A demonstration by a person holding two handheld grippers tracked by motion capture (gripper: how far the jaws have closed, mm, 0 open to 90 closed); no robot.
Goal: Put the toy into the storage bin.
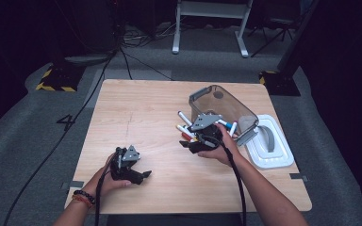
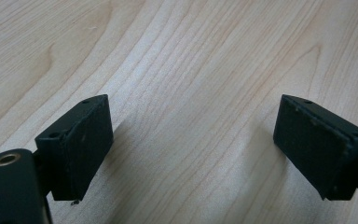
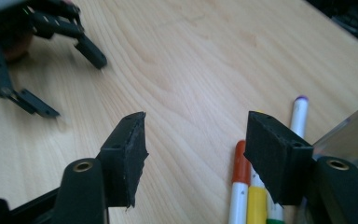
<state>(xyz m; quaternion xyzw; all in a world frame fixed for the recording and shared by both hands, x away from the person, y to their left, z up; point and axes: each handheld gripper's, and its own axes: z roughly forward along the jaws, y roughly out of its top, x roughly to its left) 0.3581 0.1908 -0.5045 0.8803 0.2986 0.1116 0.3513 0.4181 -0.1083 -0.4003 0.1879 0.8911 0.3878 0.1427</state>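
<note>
Markers (image 3: 238, 186) near worktop's right edge: light, stiff, slick; grip mid-barrel. Right hand-held gripper (image 3: 193, 154) parted, empty; left hand-held gripper (image 2: 193, 140) likewise.

Your light wooden table (image 1: 136, 113) has everything crowded on its right half. The clear plastic bin (image 1: 226, 106) lies tipped on its side there, mouth toward you, with the white rectangular lid (image 1: 269, 143) flat on the table just right of it. The white-bodied markers (image 1: 185, 127) lie spilled in front of the bin's mouth, fanning out to its left. Your right gripper (image 1: 193, 146) sits right over that pile, markers just beside its right jaw. Your left gripper (image 1: 143, 175) rests near the front-left edge, well apart from the pile.
</note>
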